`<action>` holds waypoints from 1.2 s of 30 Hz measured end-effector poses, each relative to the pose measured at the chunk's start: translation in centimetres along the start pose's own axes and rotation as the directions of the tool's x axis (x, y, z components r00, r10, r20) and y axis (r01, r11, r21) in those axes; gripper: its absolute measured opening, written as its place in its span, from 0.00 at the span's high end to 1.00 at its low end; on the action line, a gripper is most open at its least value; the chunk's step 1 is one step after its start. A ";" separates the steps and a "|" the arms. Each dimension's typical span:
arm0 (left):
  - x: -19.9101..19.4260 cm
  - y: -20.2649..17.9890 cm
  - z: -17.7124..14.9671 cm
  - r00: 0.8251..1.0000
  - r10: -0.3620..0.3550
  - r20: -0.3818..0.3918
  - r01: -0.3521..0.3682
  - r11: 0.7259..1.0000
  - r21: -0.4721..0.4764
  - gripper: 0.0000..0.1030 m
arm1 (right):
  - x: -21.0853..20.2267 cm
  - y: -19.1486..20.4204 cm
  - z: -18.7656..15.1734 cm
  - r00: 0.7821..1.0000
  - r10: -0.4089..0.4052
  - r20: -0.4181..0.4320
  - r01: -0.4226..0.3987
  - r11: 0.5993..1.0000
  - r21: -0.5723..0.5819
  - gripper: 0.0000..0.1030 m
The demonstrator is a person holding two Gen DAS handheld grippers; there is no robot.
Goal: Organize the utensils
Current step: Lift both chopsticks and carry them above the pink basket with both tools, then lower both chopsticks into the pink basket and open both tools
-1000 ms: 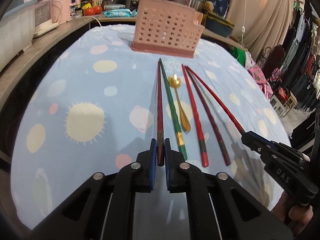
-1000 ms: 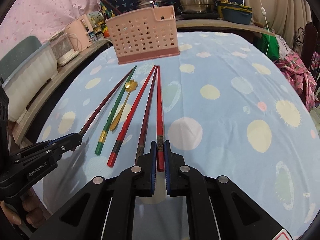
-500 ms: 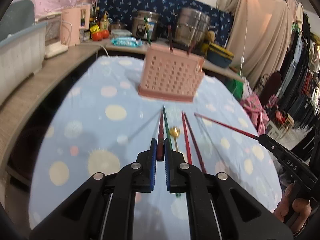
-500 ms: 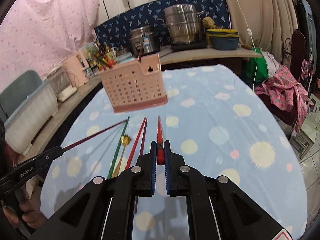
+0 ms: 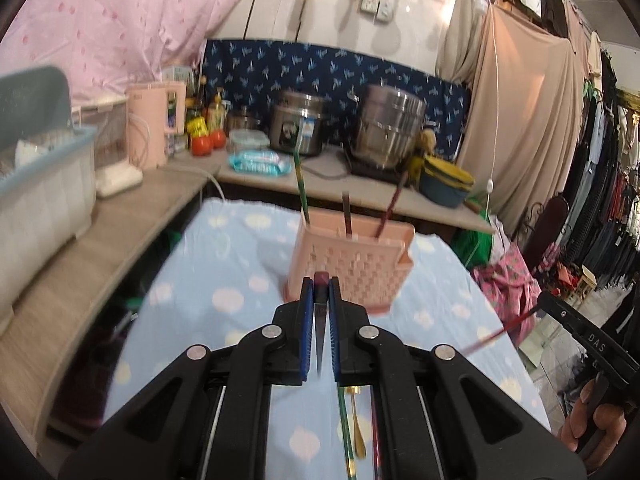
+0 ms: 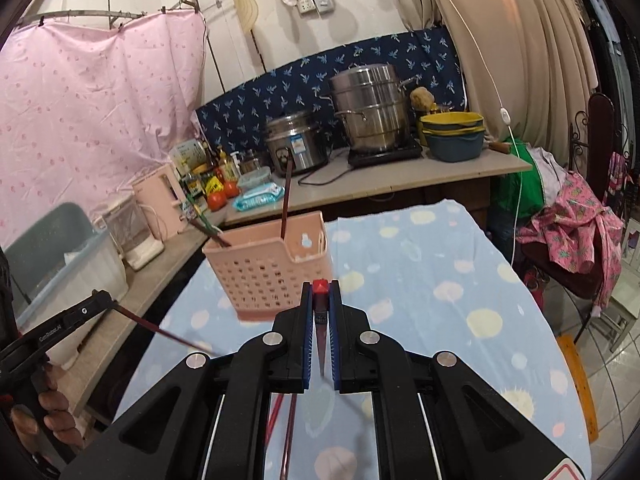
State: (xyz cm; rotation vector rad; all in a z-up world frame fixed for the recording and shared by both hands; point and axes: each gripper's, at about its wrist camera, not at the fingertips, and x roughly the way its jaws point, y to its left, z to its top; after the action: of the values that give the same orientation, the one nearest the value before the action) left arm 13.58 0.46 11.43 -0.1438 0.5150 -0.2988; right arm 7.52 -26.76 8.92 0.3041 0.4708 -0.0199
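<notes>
My left gripper is shut on the thick end of a dark red chopstick, held above the table and pointing at the pink perforated basket. My right gripper is shut on a bright red chopstick and faces the same basket. Each wrist view shows the other gripper with its chopstick hanging down: the right gripper, the left gripper. Three chopsticks stand in the basket, one of them green. A green chopstick, a gold spoon and a red chopstick lie on the cloth below.
The table wears a light blue cloth with pale dots. Behind the basket a counter holds steel pots, a rice cooker, a pink kettle, bottles, tomatoes and wipes. A plastic bin stands at the left, clothes and a chair at the right.
Both grippers have lifted their chopsticks off the cloth and risen, tilting up toward level. The basket now sits straight ahead and the remaining utensils have dropped beneath the grippers.
</notes>
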 end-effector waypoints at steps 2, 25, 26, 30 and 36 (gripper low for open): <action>0.0 0.0 1.2 1.000 -0.001 0.024 0.001 1.000 0.001 0.93 | 0.2 -0.1 1.2 1.000 0.003 0.017 -0.003 1.000 -0.002 0.93; 2.0 -4.8 17.1 0.952 -0.078 0.296 0.076 0.997 0.016 0.93 | 5.5 1.9 14.9 0.980 0.048 0.192 -0.050 0.999 0.006 0.93; 2.3 -4.7 17.7 0.950 -0.072 0.304 0.070 0.997 0.015 0.93 | 5.7 2.0 15.3 0.979 0.049 0.197 -0.051 0.999 0.007 0.93; 3.3 -4.1 18.9 0.946 -0.041 0.321 0.041 0.999 0.009 0.93 | 7.2 2.5 16.9 0.976 0.052 0.213 -0.052 0.999 -0.004 0.93; 6.1 -2.9 18.4 0.958 -0.005 0.286 0.005 1.000 0.000 0.93 | 10.0 3.3 17.1 0.980 0.047 0.193 -0.045 0.999 -0.018 0.93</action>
State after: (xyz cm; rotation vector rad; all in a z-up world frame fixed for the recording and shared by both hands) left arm 27.20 -3.08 25.07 -0.1857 0.2270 -0.2776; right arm 24.35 -28.14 19.84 0.2964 0.2701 -0.0010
